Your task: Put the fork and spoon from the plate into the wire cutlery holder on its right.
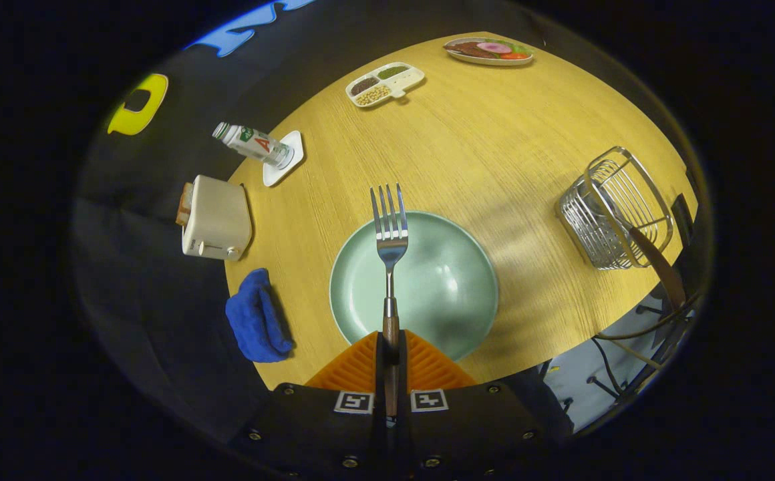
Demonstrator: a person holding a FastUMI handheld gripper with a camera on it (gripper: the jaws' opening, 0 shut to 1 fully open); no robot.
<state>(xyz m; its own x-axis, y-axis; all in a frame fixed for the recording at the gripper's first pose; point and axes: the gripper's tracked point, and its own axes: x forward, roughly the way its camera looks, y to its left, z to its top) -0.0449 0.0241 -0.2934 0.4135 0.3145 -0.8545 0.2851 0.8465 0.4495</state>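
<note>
My gripper [391, 351] is shut on the fork [390, 234], its orange fingers [354, 364] pressing both sides of the brown handle. The fork points straight ahead with its tines up, held above the pale green plate [441, 280], whose surface is bare. To the right of the plate stands the wire cutlery holder [611, 207] on the wooden table [481, 147]. A brown-handled utensil [658, 264] leans out of the holder toward the table's edge; its head is hidden inside the wires.
A cream toaster [217, 217] with bread and a blue cloth [257, 317] sit left of the plate. Beyond them a bottle [254, 142] lies on a white coaster [285, 157]. A divided dish [384, 83] and a plate of food [489, 50] stand at the far side.
</note>
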